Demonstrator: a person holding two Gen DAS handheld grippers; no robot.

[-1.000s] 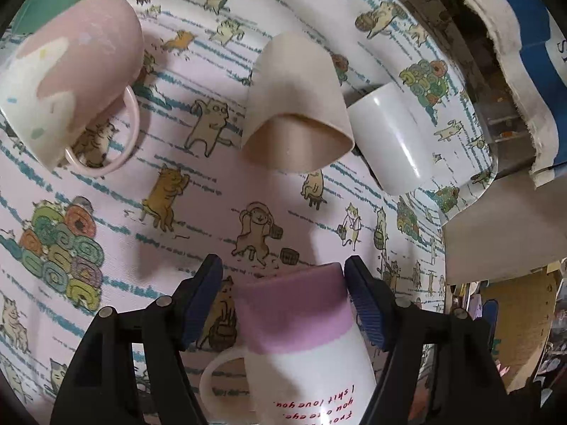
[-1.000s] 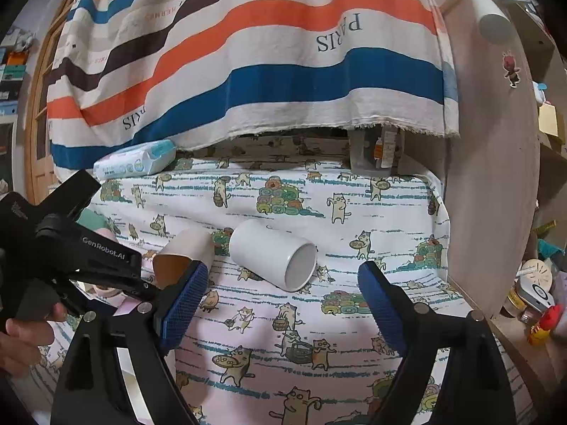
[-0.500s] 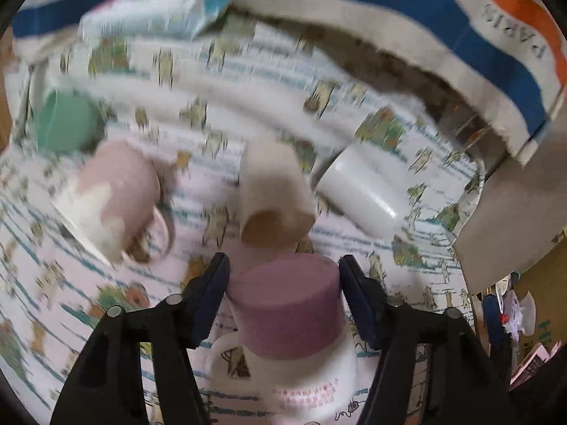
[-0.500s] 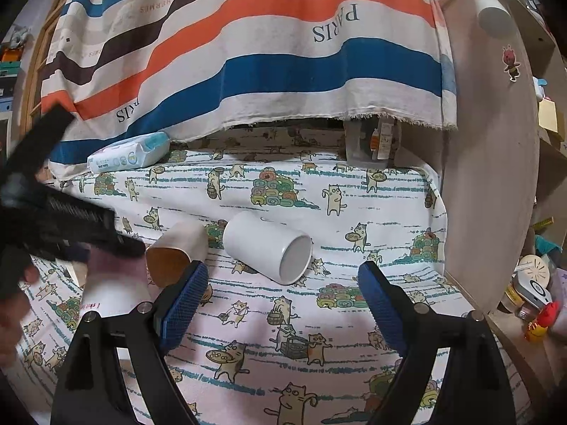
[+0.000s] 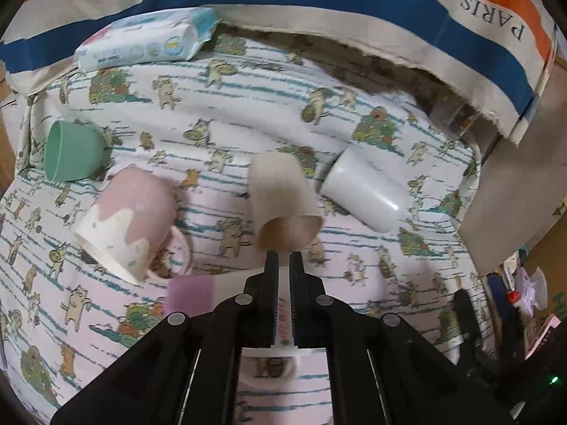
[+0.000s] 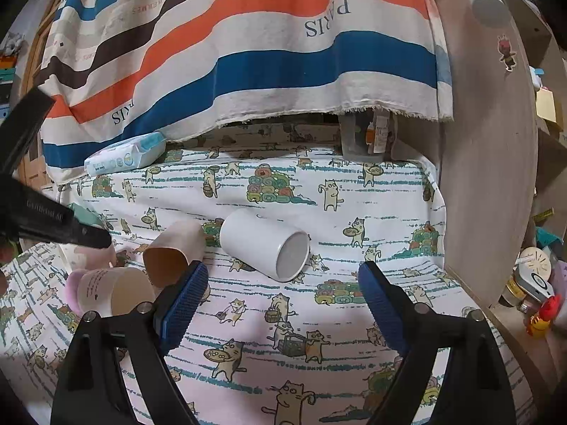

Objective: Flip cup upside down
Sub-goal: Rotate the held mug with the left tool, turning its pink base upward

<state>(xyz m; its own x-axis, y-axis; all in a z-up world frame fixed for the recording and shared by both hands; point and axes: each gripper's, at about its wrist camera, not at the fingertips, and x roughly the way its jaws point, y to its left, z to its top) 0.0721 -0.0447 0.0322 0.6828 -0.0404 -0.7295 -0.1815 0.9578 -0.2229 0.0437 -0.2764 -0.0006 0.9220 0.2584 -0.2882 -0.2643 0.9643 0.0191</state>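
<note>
Cup (image 5: 189,295) is the one with the purple band and the white body. It lies on its side on the cat cloth (image 6: 354,212), right under the left gripper (image 5: 281,265). From the right camera you can see its open mouth (image 6: 102,288), with the purple end pointing away to the left.

A second ago the left gripper's two fingers were wide apart, with the cup between them. Now the fingers are almost together. A thin white strip with red marks sits in the small gap, and it looks like the cup's wall, so I think the gripper is pinching the cup by its side near the rim. The cup has also tipped over, and it is not upside down yet. With a hold like this, I think the next job is to turn the cup until its mouth faces the cloth.

The right gripper (image 6: 281,269) holds nothing and its blue fingers are wide apart. It hangs over the cloth near a white cup (image 6: 262,244) that lies on its side.

The striped cloth (image 6: 283,53) at the back says "PARIS" more than once, and "ERMES" shows near the top edge. The cup has small dark writing, too small to read. The blue and white pack (image 5: 149,40) has writing that is too small to read too.
</note>
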